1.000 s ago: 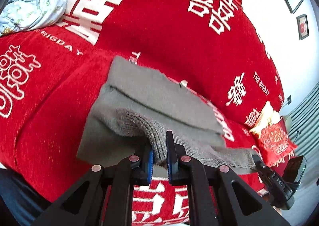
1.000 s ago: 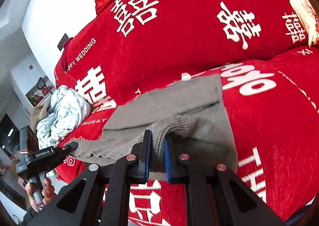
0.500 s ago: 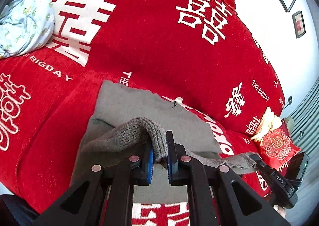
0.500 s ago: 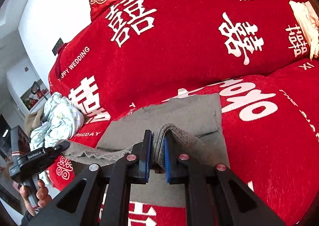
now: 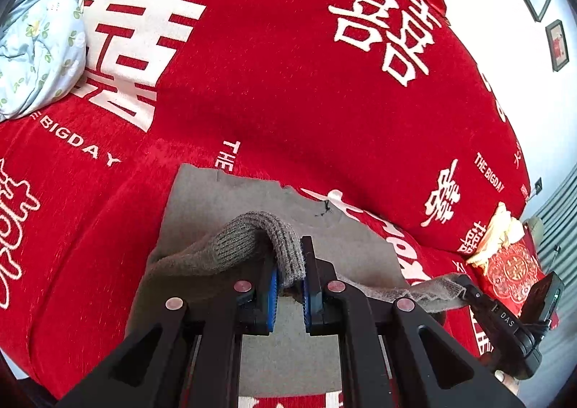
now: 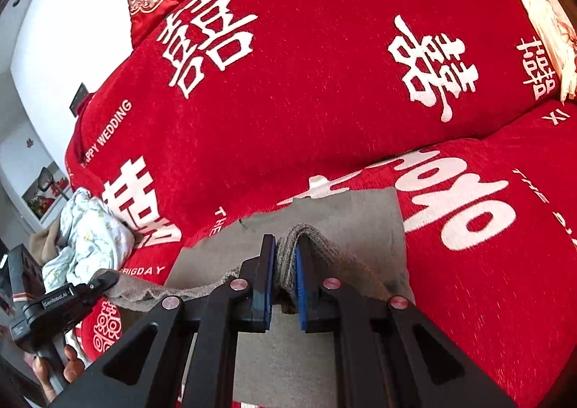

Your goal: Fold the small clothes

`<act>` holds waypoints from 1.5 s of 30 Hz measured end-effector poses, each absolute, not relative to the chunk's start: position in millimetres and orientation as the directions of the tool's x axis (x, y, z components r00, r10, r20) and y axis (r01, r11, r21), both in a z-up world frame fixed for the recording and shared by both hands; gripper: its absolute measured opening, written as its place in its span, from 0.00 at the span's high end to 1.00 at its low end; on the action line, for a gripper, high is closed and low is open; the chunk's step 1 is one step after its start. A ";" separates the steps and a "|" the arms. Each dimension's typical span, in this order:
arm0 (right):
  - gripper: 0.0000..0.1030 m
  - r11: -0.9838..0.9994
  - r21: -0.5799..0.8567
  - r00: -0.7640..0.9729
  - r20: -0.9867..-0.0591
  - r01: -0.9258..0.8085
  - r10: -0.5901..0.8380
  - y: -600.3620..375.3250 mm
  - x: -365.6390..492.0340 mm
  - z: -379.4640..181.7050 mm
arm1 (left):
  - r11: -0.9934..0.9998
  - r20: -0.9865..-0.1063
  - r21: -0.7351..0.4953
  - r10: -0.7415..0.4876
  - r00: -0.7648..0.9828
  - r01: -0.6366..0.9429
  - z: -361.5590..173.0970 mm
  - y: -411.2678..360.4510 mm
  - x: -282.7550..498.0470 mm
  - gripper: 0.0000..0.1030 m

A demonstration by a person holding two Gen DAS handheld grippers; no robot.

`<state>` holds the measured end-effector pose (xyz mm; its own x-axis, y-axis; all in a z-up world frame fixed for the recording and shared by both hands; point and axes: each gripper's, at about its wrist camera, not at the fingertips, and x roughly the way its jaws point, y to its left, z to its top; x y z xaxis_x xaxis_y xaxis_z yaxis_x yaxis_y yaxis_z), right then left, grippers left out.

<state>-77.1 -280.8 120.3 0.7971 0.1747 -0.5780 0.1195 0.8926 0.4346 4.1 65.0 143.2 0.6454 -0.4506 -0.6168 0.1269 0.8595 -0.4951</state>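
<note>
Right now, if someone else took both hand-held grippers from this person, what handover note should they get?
Left hand-held gripper: shut on the ribbed hem of the grey knit garment.
Right hand-held gripper: shut on the same hem, further along.
The garment's body lies flat on the red wedding sofa cover; the hem is lifted and stretched between the two grippers.
Done: both edge points gripped and raised.
Left: carry the hem across, lay it down, release, finish folding.
</note>
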 end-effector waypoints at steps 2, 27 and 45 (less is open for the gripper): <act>0.89 0.890 0.436 0.794 -0.584 0.133 0.168 -282.9 -69.2 119.2 | 0.864 -0.621 -0.487 -0.448 0.643 0.132 144.4 61.7 9.9 0.89; 0.94 0.899 0.381 0.729 -0.675 0.218 0.109 -302.5 25.7 75.4 | 0.901 -0.712 -0.424 -0.394 0.581 0.090 103.7 28.5 106.2 0.89; 0.96 0.804 0.537 0.694 -0.681 0.256 0.235 -332.5 45.5 34.8 | 0.904 -0.740 -0.421 -0.387 0.551 0.070 77.7 22.3 132.0 0.89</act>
